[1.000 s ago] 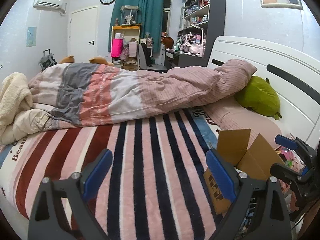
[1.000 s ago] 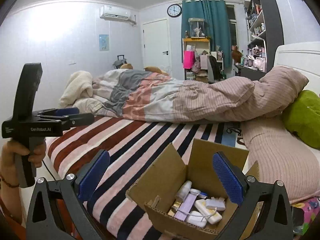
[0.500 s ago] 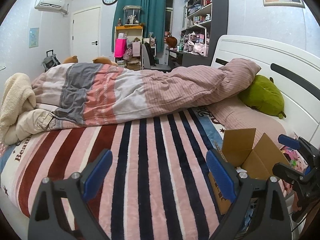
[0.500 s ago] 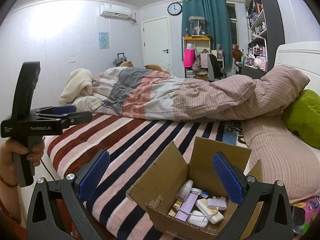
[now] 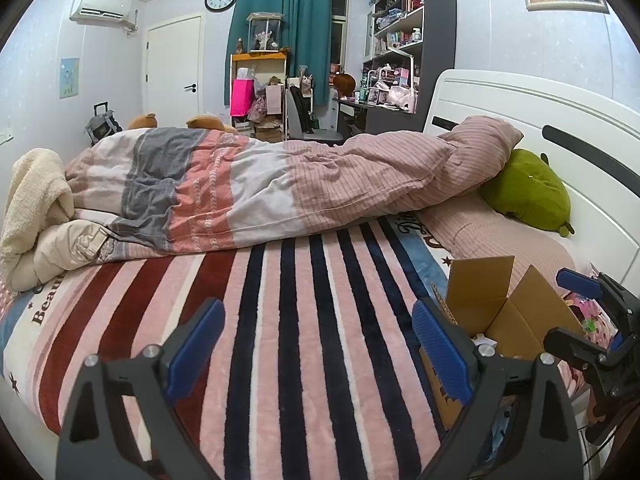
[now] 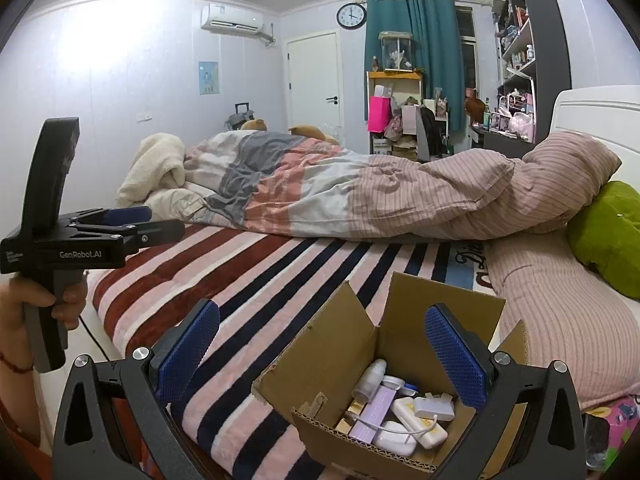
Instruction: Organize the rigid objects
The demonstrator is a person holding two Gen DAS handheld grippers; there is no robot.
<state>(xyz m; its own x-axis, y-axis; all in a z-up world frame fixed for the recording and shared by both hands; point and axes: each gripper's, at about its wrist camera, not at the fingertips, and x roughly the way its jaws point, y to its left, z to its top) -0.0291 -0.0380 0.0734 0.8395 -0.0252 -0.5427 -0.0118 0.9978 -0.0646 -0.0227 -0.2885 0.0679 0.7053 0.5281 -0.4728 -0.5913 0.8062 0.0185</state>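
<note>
— Right wrist view: our right gripper (image 6: pixel 320 354) gapes empty above the box (image 6: pixel 360 396); bottles inside.
— Left gripper (image 5: pixel 316 346) also wide, unloaded. We've crept forward slightly; nothing's picked yet.

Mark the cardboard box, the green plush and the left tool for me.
cardboard box (image 6: pixel 340 344), right wrist view, inner left flap.
green plush (image 5: pixel 528 186), left wrist view, middle of its body.
left tool (image 5: pixel 316 344), left wrist view, midway between its open fingertips.

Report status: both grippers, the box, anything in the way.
Left gripper open, empty, over striped blanket. Right gripper open, empty, above cardboard box. Box flaps up, small items inside. Nothing in the way.
</note>
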